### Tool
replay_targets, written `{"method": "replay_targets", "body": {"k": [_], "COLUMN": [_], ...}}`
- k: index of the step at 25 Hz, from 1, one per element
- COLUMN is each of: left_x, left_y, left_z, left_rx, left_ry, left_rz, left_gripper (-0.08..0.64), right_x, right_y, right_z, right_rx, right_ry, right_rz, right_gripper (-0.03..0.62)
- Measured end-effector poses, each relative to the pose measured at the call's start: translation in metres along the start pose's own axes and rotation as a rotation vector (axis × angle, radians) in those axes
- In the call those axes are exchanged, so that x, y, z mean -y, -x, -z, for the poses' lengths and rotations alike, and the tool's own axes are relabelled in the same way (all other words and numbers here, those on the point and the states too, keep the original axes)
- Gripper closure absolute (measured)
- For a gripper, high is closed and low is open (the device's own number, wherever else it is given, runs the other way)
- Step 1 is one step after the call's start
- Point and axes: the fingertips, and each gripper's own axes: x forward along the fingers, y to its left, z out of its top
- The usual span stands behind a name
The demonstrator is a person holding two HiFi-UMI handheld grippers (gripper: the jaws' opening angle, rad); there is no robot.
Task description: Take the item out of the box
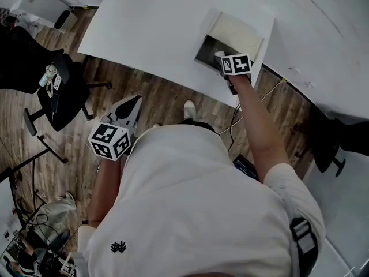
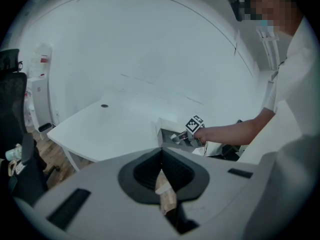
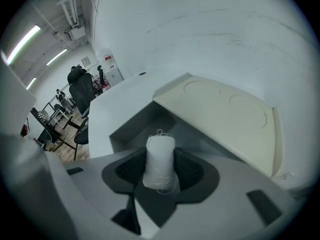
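An open box with a cream lid raised behind it sits near the front edge of the white table. My right gripper reaches into the box. In the right gripper view a white spool of thread stands upright between the jaws of the right gripper, and both pads press on its sides, just above the box's grey inside. My left gripper hangs over the wooden floor to the left, away from the table. The left gripper has its jaws together, with nothing between them.
A black office chair stands on the wooden floor at the left. Cables trail under the table edge. Another dark chair stands at the right. The person's white shirt fills the lower part of the head view.
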Motion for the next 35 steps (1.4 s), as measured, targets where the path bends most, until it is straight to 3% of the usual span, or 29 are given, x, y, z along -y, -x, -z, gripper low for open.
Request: {"method": "replay_targets", "body": {"k": [16,22,35], "left_x": [-0.011,-0.011,-0.006], "left_y": [0.038,0.059,0.099], "left_z": [0.012,0.022,0.061], "left_rx": [0.046,0.055,0.056], "left_ry": [-0.039,-0.066,-0.072], "left_rz": [0.110,0.131,0.191], "left_gripper": [0.554,0.554,0.554], "right_x": [-0.048,-0.092,-0.191], "right_y": [0.089,0.123,0.187], "right_z": [-0.008,0.003,0.058], "right_rx": [0.198,0.293,0.398], "right_ry": [-0.064,-0.122,-0.127], "right_rz": [0.053,-0.008,-0.028], "right_gripper": [0.414,0.416,0.416]}}
